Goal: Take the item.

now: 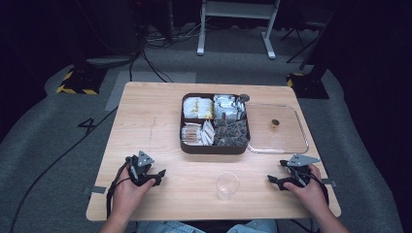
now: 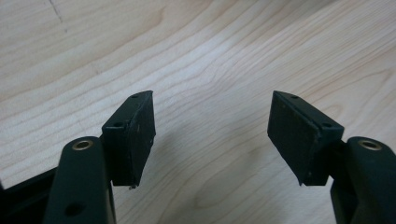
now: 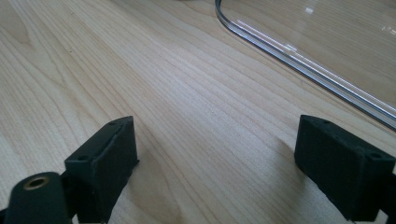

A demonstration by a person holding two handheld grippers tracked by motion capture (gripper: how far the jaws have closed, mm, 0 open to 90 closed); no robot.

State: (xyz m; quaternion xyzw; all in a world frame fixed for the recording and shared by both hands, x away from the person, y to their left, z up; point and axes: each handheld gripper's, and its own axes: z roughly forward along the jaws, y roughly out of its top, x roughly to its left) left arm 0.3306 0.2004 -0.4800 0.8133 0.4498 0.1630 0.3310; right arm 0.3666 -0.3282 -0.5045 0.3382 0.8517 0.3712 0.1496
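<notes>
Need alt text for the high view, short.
A person's hands rest a left gripper and a right gripper, both open and empty, on a wooden table. Between them stands a clear cup; behind it, a brown box of packets beside its clear lid.

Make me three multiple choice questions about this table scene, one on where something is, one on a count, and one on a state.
1. Where does the clear plastic cup stand?
A. inside the box
B. on the table between the two grippers
C. on the clear lid

2. How many compartments does the brown snack box have?
A. two
B. four
C. six

3. How are the left gripper jaws?
A. open, nothing between them
B. shut on the cup
C. shut on a packet

Answers: 1 B, the cup sits on bare wood near the front edge. 2 B, dividers form four sections. 3 A, bare wood shows between the pads.
</notes>
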